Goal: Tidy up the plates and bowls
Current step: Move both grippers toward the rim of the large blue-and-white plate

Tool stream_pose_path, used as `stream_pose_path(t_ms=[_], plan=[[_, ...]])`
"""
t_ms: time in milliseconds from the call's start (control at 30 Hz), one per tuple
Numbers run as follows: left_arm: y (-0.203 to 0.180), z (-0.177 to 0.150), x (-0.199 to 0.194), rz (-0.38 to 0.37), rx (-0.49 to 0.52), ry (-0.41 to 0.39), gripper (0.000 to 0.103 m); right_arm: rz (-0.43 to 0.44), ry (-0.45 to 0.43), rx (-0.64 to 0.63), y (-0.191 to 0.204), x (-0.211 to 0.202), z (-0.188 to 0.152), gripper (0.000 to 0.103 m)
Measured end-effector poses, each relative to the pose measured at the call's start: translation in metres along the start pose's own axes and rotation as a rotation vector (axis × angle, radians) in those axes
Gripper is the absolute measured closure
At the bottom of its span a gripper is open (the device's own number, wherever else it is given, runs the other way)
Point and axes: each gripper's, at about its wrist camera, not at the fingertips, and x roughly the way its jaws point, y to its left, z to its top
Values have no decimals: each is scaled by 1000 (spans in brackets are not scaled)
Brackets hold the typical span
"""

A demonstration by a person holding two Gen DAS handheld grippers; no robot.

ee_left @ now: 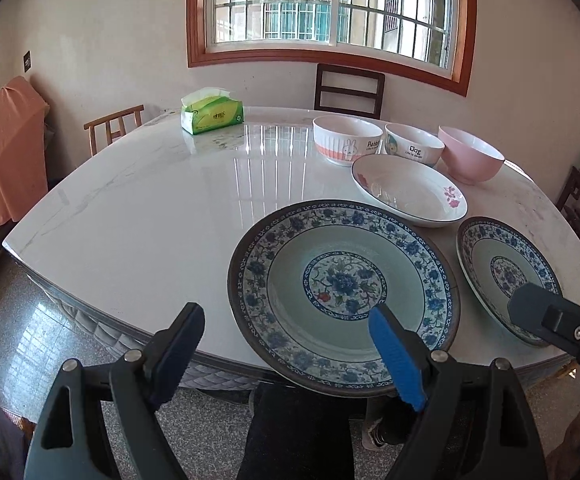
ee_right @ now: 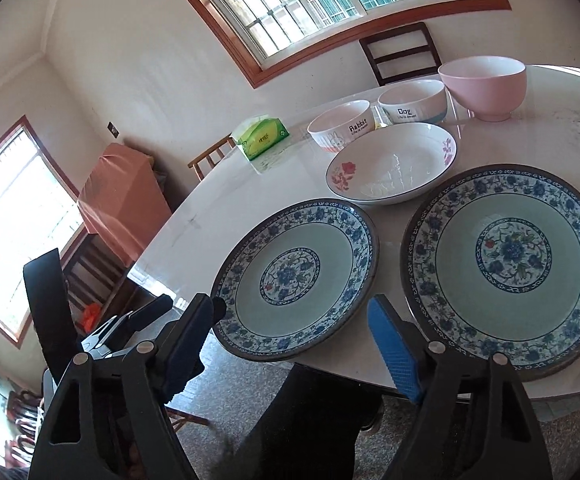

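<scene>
1. White marble-look table (ee_left: 138, 216), glossy, reflecting the barred window (ee_left: 329, 4); pale walls, speckled floor; an orange cloth (ee_left: 6, 140) drapes furniture at the left wall
2. Green tissue box (ee_left: 212, 114) at the far side, well apart from the crockery; 1 dark chair (ee_left: 349, 90) under the window, 1 light wooden chair (ee_left: 114, 125) at the table's left
3. Count: 2 blue-patterned plates, left plate (ee_right: 294, 278) overhanging the near edge, right plate (ee_right: 507, 268) just beside it; 1 white floral dish (ee_right: 391, 164) behind them; 3 bowls in a row at the back: Rabbit bowl (ee_right: 339, 125), Dog bowl (ee_right: 413, 101), pink bowl (ee_right: 483, 86)
4. Left gripper (ee_left: 286, 340): jaws apart, nothing between, hanging above the left plate's near rim
5. Right gripper (ee_right: 290, 340): jaws spread, empty, over the table edge between the 2 plates; a dark trouser leg (ee_right: 313, 412) shows below
</scene>
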Motion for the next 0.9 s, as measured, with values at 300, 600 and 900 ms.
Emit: stream_pose_path(t_ms=[300, 600, 900], plan=[[20, 18, 26, -79, -32, 86, 17, 26, 108, 89, -10, 26, 6, 30], [29, 25, 46, -87, -28, 129, 17, 4, 155, 130, -17, 44, 6, 30], [31, 29, 64, -69, -3, 169, 17, -22, 168, 123, -12, 50, 7, 31]])
